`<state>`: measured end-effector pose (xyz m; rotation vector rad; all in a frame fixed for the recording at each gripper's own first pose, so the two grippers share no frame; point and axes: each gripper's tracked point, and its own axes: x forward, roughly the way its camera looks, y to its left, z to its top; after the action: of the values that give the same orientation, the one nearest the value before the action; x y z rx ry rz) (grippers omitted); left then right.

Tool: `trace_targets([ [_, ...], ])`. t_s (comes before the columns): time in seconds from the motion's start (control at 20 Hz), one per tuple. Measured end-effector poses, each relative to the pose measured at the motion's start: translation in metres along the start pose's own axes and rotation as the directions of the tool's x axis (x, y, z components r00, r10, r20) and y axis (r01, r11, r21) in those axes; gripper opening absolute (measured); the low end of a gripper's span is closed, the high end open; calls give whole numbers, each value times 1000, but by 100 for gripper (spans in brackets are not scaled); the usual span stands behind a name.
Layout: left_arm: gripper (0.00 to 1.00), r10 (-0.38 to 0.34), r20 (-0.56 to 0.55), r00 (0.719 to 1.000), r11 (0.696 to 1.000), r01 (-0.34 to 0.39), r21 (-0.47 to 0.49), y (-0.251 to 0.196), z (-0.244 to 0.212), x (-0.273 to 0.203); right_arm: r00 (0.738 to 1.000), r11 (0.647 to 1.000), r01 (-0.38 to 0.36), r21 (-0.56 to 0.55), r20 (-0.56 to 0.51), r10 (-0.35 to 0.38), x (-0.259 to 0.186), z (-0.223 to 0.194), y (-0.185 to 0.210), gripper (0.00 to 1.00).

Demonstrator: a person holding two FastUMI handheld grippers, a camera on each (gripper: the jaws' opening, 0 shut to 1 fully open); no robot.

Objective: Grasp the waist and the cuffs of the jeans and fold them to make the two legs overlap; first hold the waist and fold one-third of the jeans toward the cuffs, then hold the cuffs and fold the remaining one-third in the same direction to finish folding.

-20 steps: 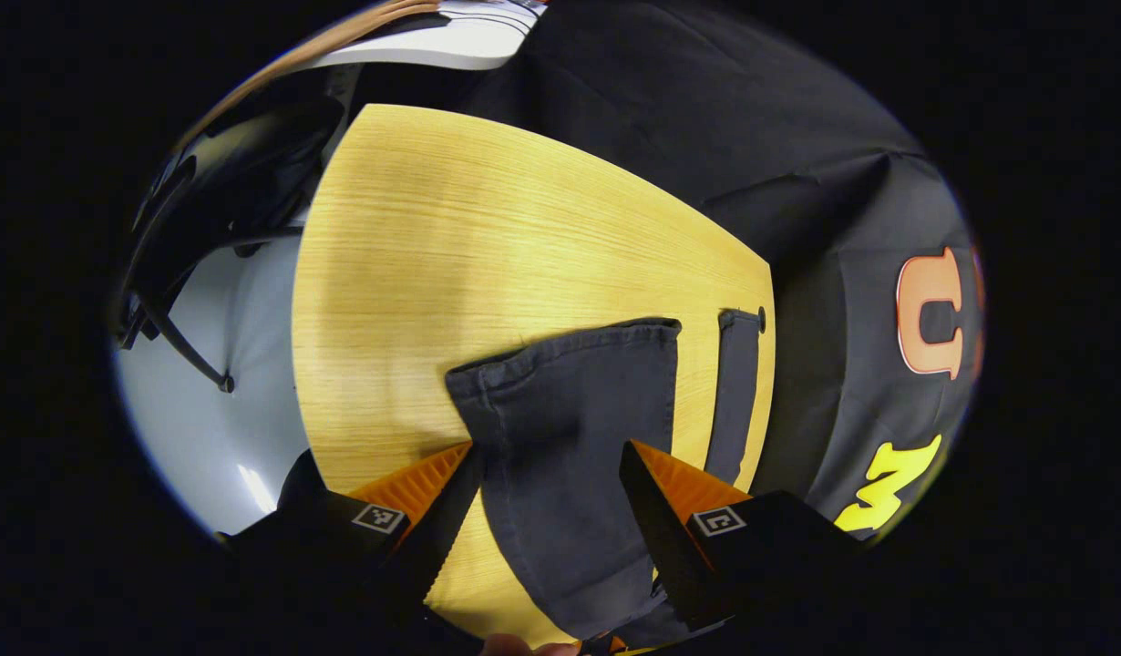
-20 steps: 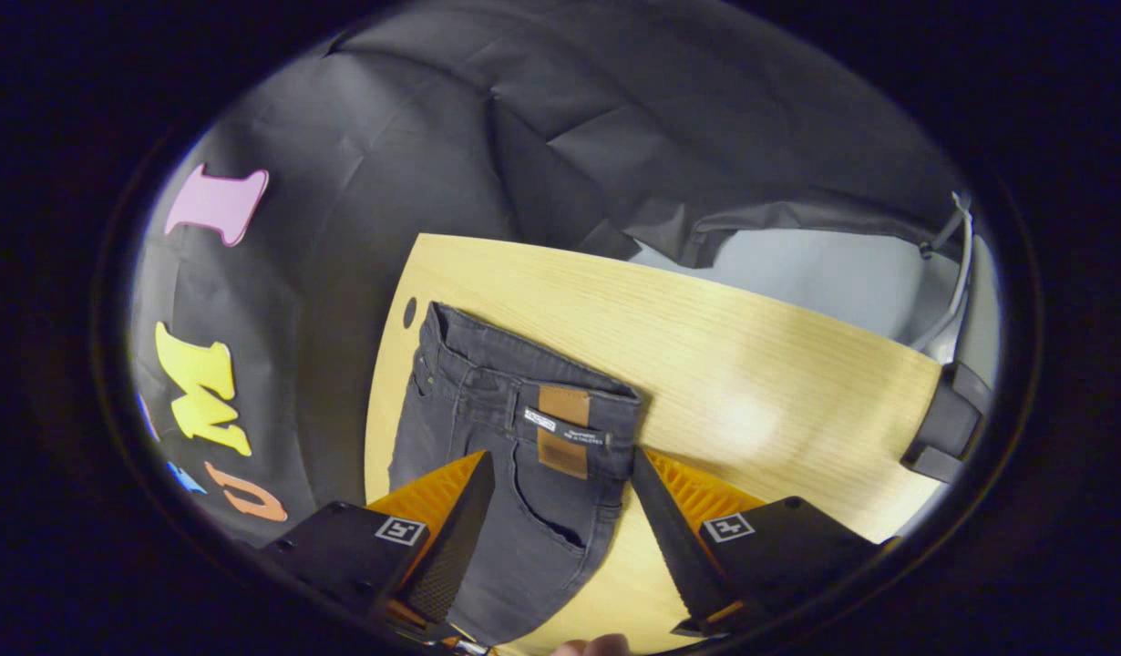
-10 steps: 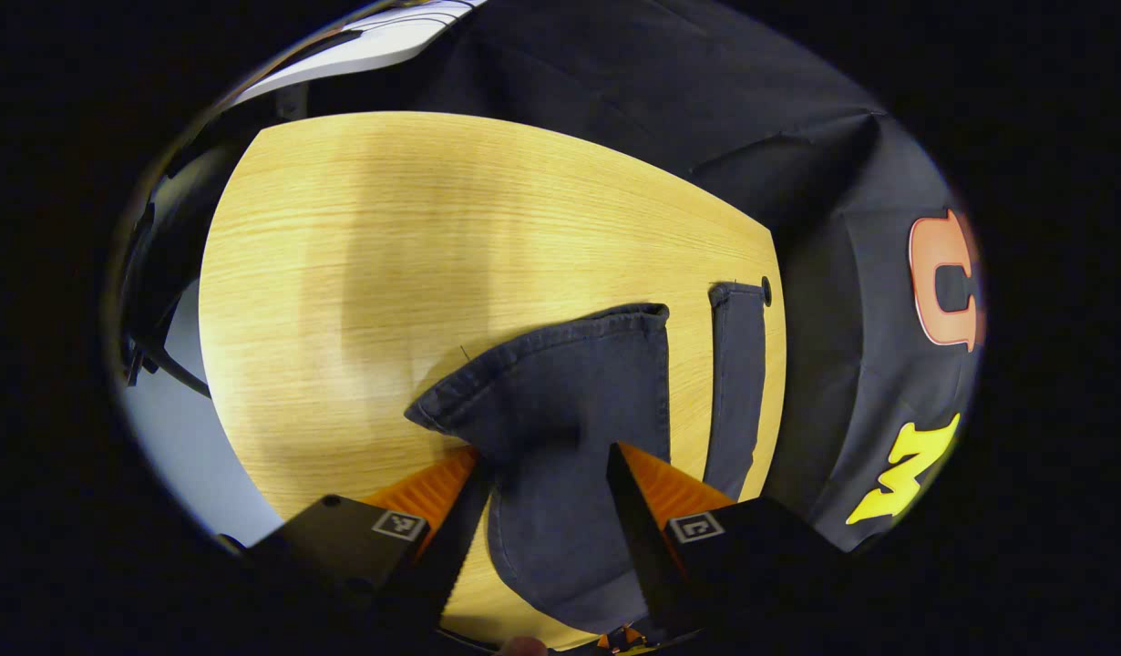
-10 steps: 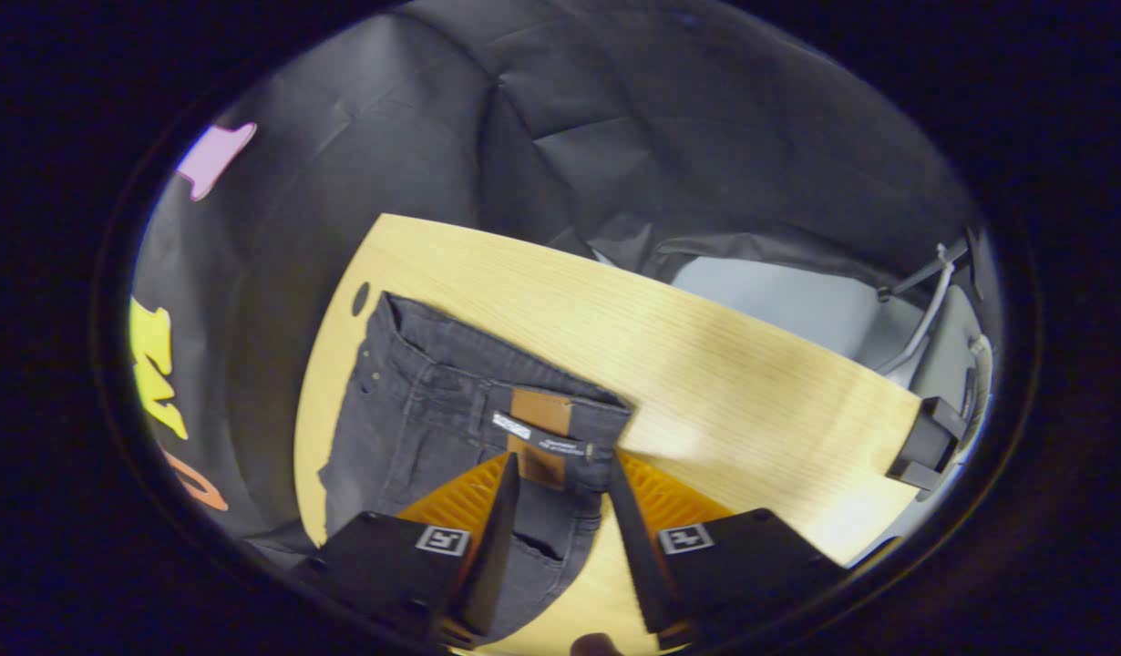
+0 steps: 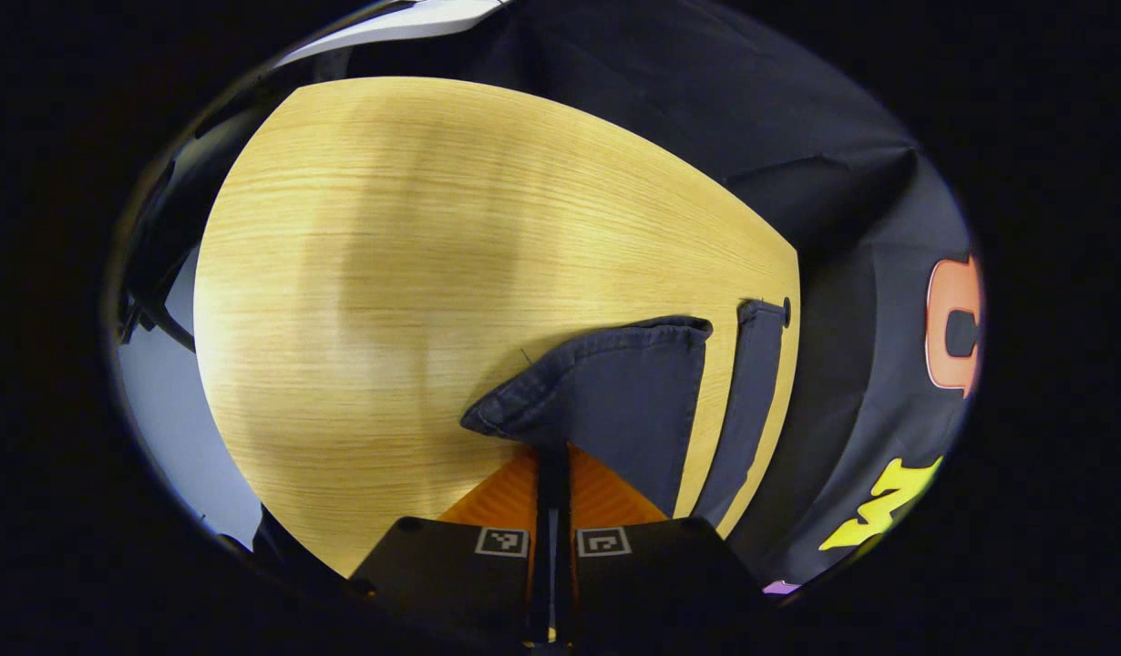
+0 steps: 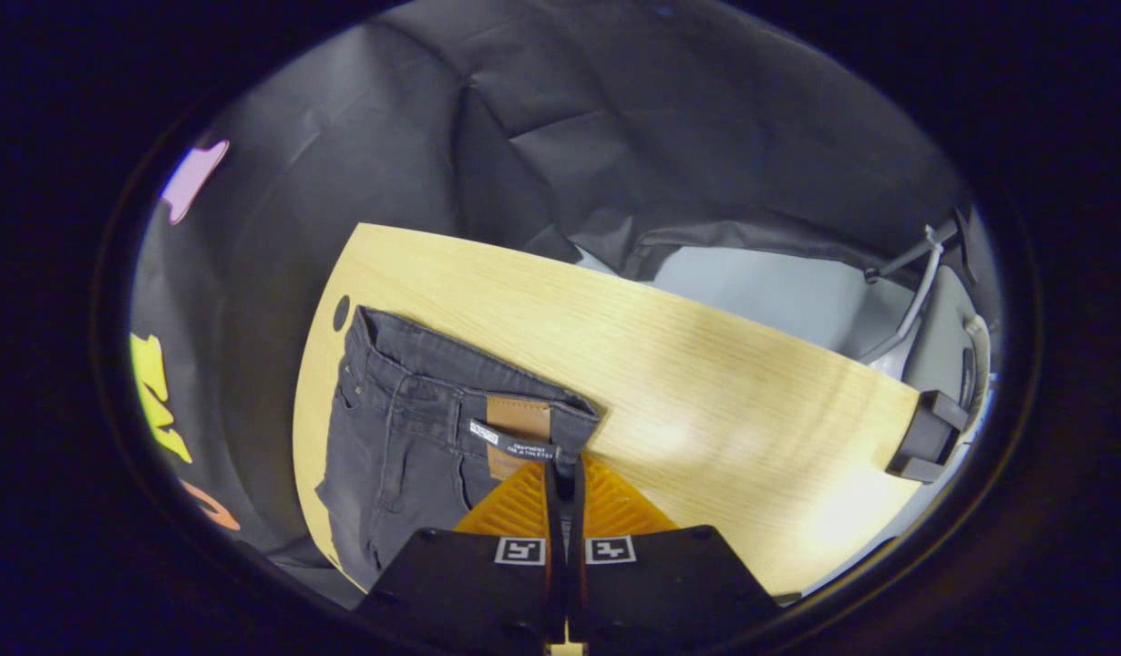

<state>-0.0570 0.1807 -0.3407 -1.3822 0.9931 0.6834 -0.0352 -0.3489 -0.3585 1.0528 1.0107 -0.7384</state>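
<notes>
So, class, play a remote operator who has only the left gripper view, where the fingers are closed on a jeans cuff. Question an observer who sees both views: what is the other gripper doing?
Operator: Where is the right gripper?
Observer: The right gripper is at the waist of the jeans, at the waistband's near corner.
Operator: Has it gripped?
Observer: Its jaws are together with the waistband edge pinched between them, matching the left gripper on the near cuff.
Operator: Any landmark by that grip?
Observer: A brown leather patch sits on the waistband just beside the fingertips.
Operator: Is the waist lifted?
Observer: It seems to lie flat on the wooden table; I cannot be sure.
</notes>
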Motion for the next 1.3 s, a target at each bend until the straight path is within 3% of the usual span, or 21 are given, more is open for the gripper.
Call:
trace_targets([
  [0.2,4,-47,-17,999,998,48,32,-12,-3,-15,999,998,-54,37,0,54,-9,5,5,1],
  [0.65,4,-110,-45,993,989,114,90,-47,-7,-43,984,984,-176,12,-6,176,-45,6,37,1],
  [0.9,3,-140,-69,988,977,149,152,-93,-4,-51,973,972,-232,21,-11,233,-59,10,67,0],
  [0.95,3,-146,-75,986,973,157,169,-104,-1,-51,971,971,-239,22,-14,240,-62,12,73,5],
  [1.05,3,-164,-87,983,965,178,194,-131,0,-52,966,966,-258,27,-13,258,-68,16,88,0],
  [1.3,3,-178,-113,978,949,201,242,-185,5,-50,955,955,-298,16,-13,298,-78,28,128,1],
])
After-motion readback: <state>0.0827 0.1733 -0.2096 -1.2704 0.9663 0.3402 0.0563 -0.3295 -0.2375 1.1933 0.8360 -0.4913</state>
